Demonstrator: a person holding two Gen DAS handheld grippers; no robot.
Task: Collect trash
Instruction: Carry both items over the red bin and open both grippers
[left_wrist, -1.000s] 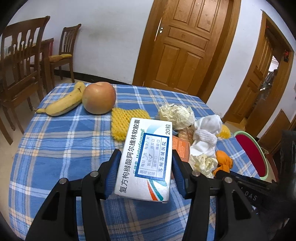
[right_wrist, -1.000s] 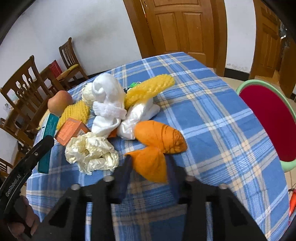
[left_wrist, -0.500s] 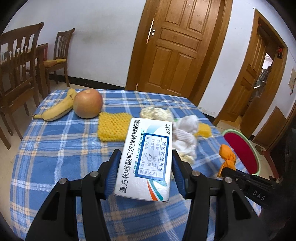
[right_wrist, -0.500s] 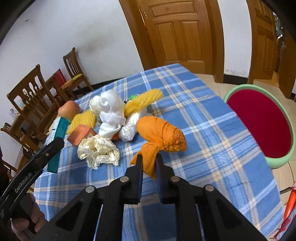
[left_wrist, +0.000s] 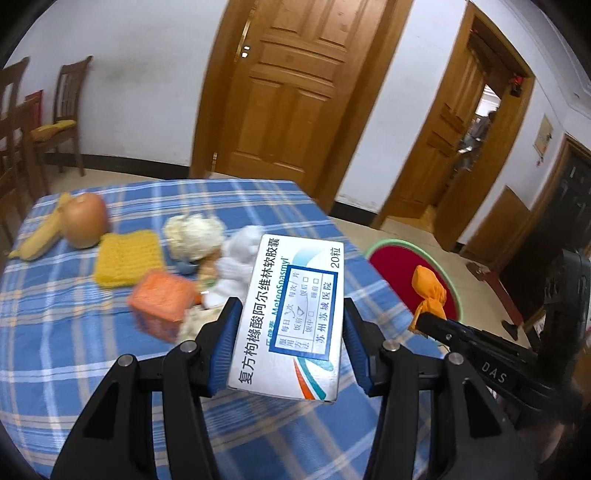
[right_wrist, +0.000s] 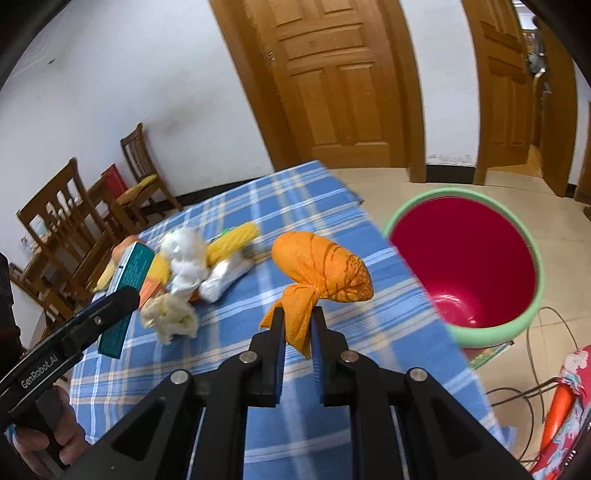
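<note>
My left gripper (left_wrist: 290, 328) is clamped on a white medicine box (left_wrist: 291, 317), both blue pads pressed flat against its long sides. The box sits lengthwise between the fingers, printed face up, clear of the table.

My right gripper (right_wrist: 297, 325) is closed tight on the knotted tail of an orange bag (right_wrist: 321, 273). The tail is pinched between the pads; the filled body of the bag hangs out past the fingertips toward 12 o'clock, off the tablecloth. In the left wrist view the same bag (left_wrist: 428, 291) shows at 3 o'clock, in front of the bin.

The bin (right_wrist: 532, 258), red inside with a green rim, stands on the floor beyond the table edge, at 2 o'clock from the right gripper. Nothing can be made out inside it beyond its red wall and base.

The table (left_wrist: 74, 350) carries a blue plaid cloth. Remaining on it, seen from the left wrist between 10 and 12 o'clock:
- a banana (left_wrist: 40, 236) touching a round brownish fruit (left_wrist: 83, 221);
- a yellow foam net (left_wrist: 127, 258);
- a small orange carton (left_wrist: 162, 299);
- a cream crumpled wad (left_wrist: 194, 232);
- a white wad (left_wrist: 238, 254).

The pictures are motion-blurred; finer detail of the pile is not readable.
</note>
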